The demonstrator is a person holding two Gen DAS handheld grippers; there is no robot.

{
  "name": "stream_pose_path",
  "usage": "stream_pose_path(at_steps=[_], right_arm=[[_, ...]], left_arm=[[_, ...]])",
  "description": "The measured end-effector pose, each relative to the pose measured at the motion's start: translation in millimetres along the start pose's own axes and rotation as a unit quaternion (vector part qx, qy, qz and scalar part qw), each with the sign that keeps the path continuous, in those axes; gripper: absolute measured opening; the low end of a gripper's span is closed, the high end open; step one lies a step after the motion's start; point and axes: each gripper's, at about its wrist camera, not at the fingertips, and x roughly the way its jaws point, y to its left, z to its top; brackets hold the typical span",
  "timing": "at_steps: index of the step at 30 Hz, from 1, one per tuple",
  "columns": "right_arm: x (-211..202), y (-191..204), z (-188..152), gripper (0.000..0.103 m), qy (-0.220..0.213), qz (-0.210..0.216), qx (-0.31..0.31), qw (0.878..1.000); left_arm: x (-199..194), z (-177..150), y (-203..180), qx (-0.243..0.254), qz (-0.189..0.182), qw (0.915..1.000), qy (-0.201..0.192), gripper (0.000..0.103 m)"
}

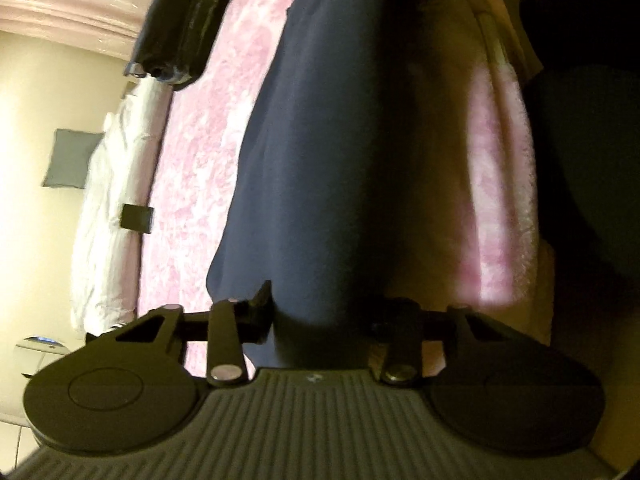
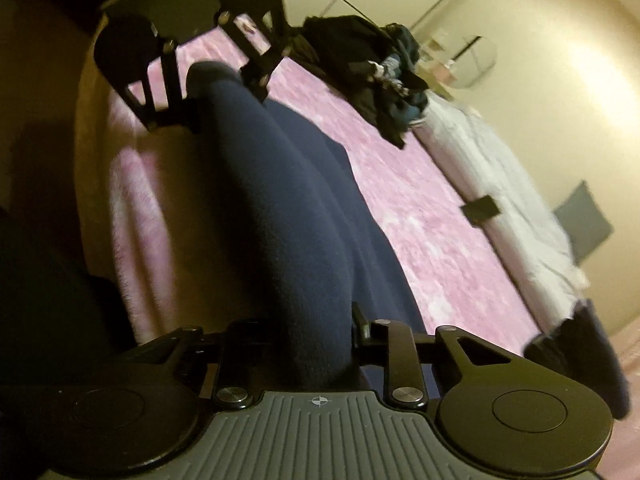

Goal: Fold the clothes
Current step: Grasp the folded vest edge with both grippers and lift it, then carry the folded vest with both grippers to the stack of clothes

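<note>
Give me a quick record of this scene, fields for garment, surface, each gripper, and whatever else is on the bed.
garment: navy garment, stretched between both grippers
surface: pink fuzzy blanket on a bed
left gripper: shut on one end of the garment
right gripper: shut on the other end
other: dark clothes pile at far side; white bedding along the edge

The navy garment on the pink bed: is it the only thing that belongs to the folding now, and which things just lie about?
Belongs to the job:
- navy garment
- left tool, gripping one end
- right tool, gripping the other end
- pink blanket, the folding surface

Just lying about:
- pile of dark clothes
- white duvet
- grey pillow
</note>
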Motion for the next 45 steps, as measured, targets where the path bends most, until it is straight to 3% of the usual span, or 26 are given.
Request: stream_pose_path(at_steps=[6,15,21,26,30,35,39,45], right_arm=[[-13,-59,31,0.024,0.039,0.050,0.015,0.998],[-102,-165,99,0.024,0.115,0.070,0.039,0.990],[-158,-243,124,0.024,0.154,0.023,0.044,0.987],[-181,-303,125,0.024,0.170,-0.041,0.047,0.983],[-192,-347,107,0.024,0.177,-0.071,0.056,0.980],[-189,-400,60,0.024,0.179,-0.070,0.062,0.979],[-179,-453,9,0.024,0.171,-0.053,0.057,0.982],[-155,-569,-68,0.024,0.133,-0.045,0.029,0.990]], left_arm=[[-15,16,52,-0.023,-0.046,0.9986,0.009,0.029],[-78,60,172,-0.040,-0.115,0.9924,-0.022,0.028],[-103,102,252,-0.037,-0.110,0.9900,-0.080,0.028],[-101,141,305,-0.032,-0.070,0.9886,-0.129,0.028],[-84,183,344,-0.029,-0.050,0.9861,-0.155,0.028],[-44,244,373,-0.021,-0.045,0.9852,-0.164,0.028],[-7,295,388,-0.021,-0.045,0.9869,-0.153,0.028],[62,394,433,-0.042,-0.042,0.9917,-0.114,0.028]])
